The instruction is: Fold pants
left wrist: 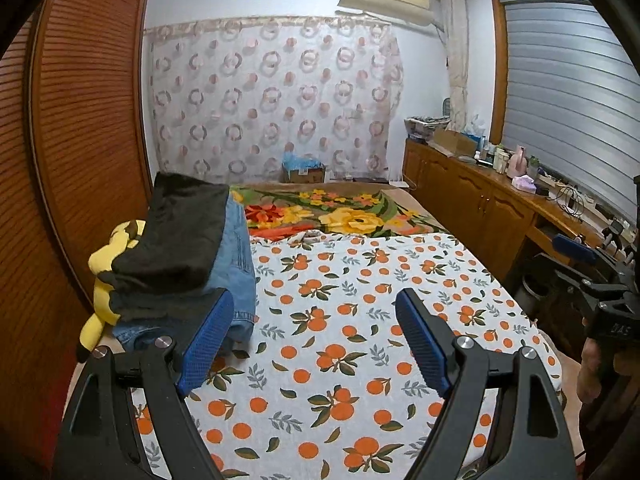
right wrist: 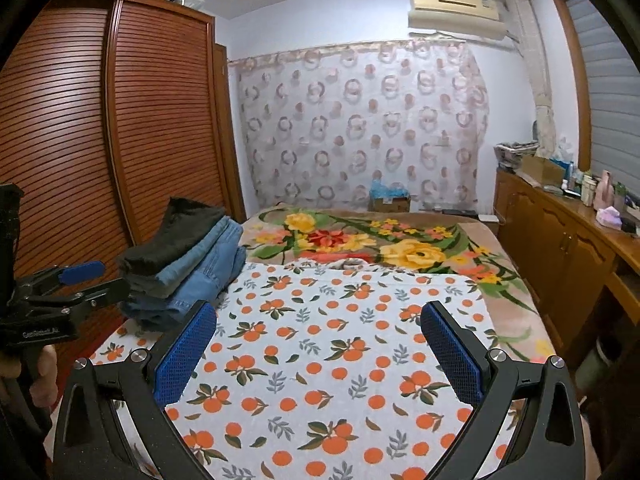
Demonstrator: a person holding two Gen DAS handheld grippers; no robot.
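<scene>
Blue pads of the left gripper (left wrist: 314,332) closest to the lens, spread wide, nothing between them. Same for the right gripper (right wrist: 318,346): jaws apart, empty, only orange-print sheet (right wrist: 340,360) showing in the gap. Both angled slightly down over the sheet, side by side, each visible at the edge of the other's view, each carried by a hand (right wrist: 40,376) on its grip.

Pants (left wrist: 176,256) stacked at the left edge of the bed, next to the wardrobe (left wrist: 80,120): a dark pair on top, blue denim beneath, all already folded flat. Stack resting partly on a yellow plush (left wrist: 104,276), hence the slight tilt. Probably parked there to keep the middle of the sheet free as a working surface.

No unfolded pants visible anywhere on the sheet or on the floral blanket (right wrist: 380,248) beyond it. Judging by that, either finished with this pile or between items, grippers held wide in readiness for a next garment. Left gripper just beside the stack, not touching it. Sideboard (right wrist: 560,240) along the right, cluttered, well clear of the work.
</scene>
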